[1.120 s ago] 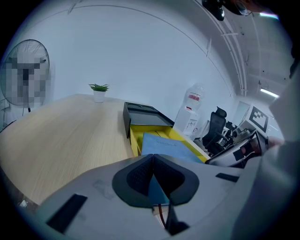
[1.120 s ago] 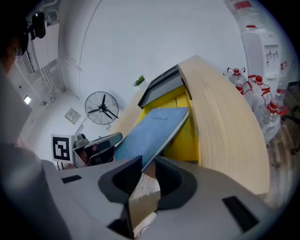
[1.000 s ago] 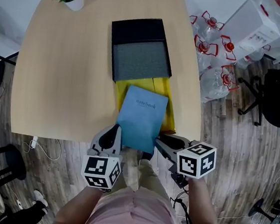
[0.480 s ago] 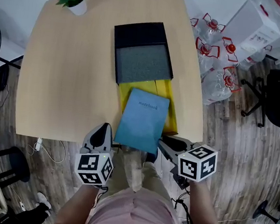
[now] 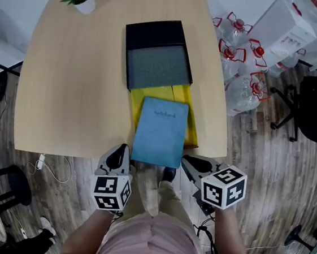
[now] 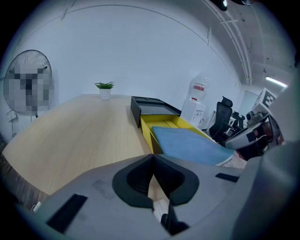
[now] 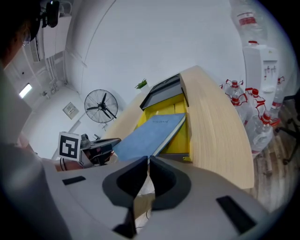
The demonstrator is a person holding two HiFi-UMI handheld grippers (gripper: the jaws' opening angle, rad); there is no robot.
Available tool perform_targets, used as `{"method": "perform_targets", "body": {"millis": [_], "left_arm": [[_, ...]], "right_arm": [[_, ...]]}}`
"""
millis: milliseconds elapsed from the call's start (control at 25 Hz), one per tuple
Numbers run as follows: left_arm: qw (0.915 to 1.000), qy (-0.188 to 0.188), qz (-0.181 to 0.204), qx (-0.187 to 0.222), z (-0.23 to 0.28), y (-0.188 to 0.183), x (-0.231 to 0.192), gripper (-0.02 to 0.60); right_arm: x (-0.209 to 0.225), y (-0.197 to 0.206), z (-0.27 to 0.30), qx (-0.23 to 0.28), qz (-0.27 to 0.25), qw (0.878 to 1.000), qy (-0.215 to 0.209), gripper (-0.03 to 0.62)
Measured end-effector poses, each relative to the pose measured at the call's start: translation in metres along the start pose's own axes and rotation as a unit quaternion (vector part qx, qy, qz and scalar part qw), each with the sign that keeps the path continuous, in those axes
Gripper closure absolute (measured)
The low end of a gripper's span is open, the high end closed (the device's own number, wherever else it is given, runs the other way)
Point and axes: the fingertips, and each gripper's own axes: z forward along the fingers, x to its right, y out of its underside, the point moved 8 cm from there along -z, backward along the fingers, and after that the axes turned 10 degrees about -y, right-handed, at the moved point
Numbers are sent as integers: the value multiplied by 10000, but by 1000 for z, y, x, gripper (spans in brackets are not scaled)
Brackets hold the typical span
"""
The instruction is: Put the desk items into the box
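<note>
The blue notebook point(image 5: 160, 130) lies on the yellow box point(image 5: 192, 122), overhanging the table point(image 5: 72, 85) edge; the left gripper point(image 5: 119, 151) and right gripper point(image 5: 191, 162) flank its near end, both closed and empty

Even bright light, fisheye-warped edges

1 notebook point(image 5: 159, 130): light blue cover, small title print near its far edge; closed, flat, face up. it lay on the yellow tray point(image 5: 191, 128), its near end overhanging the table point(image 5: 72, 85) edge.
1 yellow tray: open-topped, low walls; its far end met the black box point(image 5: 158, 33).
1 black box: open, grey lining, flat on the table.
</note>
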Motion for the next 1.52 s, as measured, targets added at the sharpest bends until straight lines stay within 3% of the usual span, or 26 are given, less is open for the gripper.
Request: {"method": "perform_targets", "body": {"millis": [200,520,760,840,1000,1080,1280,1520], "left_arm": [[9999,128,39,-58,-4,9,24,571],[9999,126,86,28,-6,6,46,571],[9999,87,68,51,-6,7,50,571],[9999,68,46,69,-8,7,50,571],[9999,30,44,100,-10,9,51,571],[9999,36,43,95,-11,9,51,571],[9999,91,50,103,-11,8,51,571],[9998,188,44,93,-10,8,51,571]], "right_arm": [[10,3,-17,258,51,9992,293,577],[13,5,-35,406,-36,9984,379,579],[13,10,-39,183,-141,9990,378,588],[8,14,-38,-78,-286,9992,262,588],[-12,24,-24,-576,-503,9959,-491,588],[-20,25,-15,-606,-552,9949,-585,588],[-26,18,0,-291,-508,9977,-336,588],[-24,14,9,-367,-713,9968,-54,588]]}}
